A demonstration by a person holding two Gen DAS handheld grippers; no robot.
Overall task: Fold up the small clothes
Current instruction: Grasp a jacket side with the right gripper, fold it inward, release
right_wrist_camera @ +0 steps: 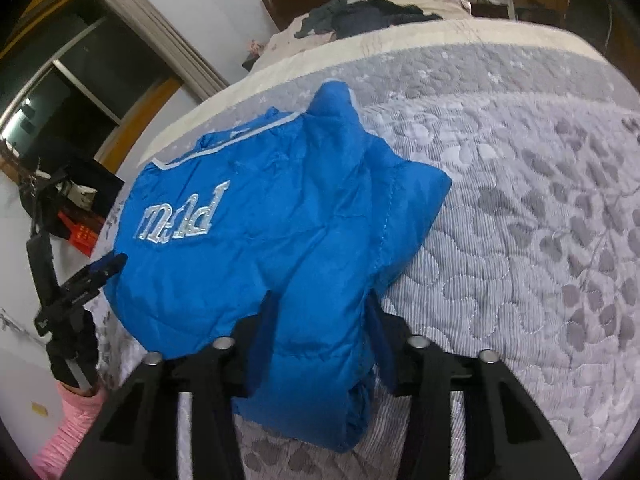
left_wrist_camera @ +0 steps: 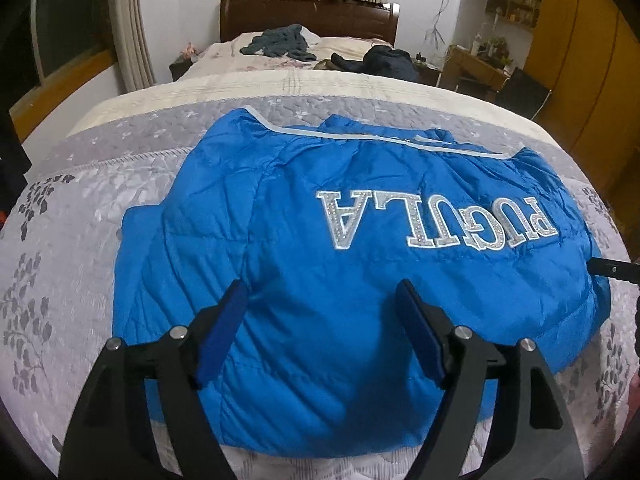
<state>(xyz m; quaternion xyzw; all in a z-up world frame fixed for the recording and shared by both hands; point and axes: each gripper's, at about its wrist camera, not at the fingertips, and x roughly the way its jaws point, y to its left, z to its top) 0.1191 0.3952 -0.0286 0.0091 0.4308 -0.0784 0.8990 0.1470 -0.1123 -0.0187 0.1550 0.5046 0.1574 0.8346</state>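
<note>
A puffy blue jacket (left_wrist_camera: 340, 248) with silver letters lies back-up on the grey floral quilt (left_wrist_camera: 80, 240). In the left wrist view my left gripper (left_wrist_camera: 320, 292) hovers open over the jacket's near part, one finger on each side of a broad bulge. The right gripper's black tip (left_wrist_camera: 612, 270) shows at the jacket's right edge. In the right wrist view my right gripper (right_wrist_camera: 320, 304) straddles a thick fold of the blue jacket (right_wrist_camera: 280, 220), and the fabric fills the gap between its pads. The left gripper (right_wrist_camera: 104, 268) touches the jacket's far left edge there.
Dark clothes (left_wrist_camera: 280, 42) lie in heaps at the far end of the bed by the brown headboard (left_wrist_camera: 308, 12). A wooden wardrobe (left_wrist_camera: 580, 60) and a cluttered desk (left_wrist_camera: 476, 64) stand right. A pink sleeve (right_wrist_camera: 68, 420) and a red object (right_wrist_camera: 82, 236) sit left of the bed.
</note>
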